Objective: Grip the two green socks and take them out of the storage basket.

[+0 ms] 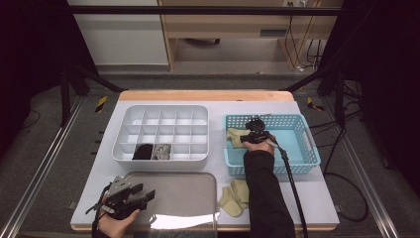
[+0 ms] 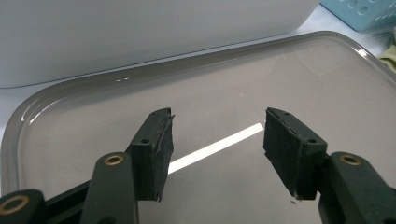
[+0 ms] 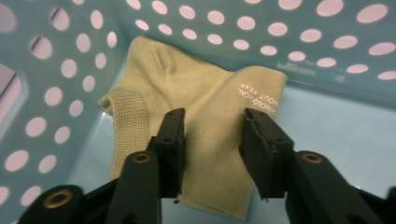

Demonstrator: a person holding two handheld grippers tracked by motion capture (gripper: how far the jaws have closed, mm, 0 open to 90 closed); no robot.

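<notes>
A pale green sock with white lettering lies flat in the left corner of the blue perforated basket. My right gripper points down onto it, jaws partly apart with flat sock fabric between the pads and no bunching. From above, this gripper hangs over the sock inside the basket. A second pale green sock lies on the table in front of the basket. My left gripper hovers open over the grey metal tray, with nothing between its jaws. It sits at the tray's left end.
A white divided box stands behind the tray; one front cell holds a black bundle, its neighbour a grey patterned one. The right gripper's cable trails back along the sleeve. The table's front edge is close to the left hand.
</notes>
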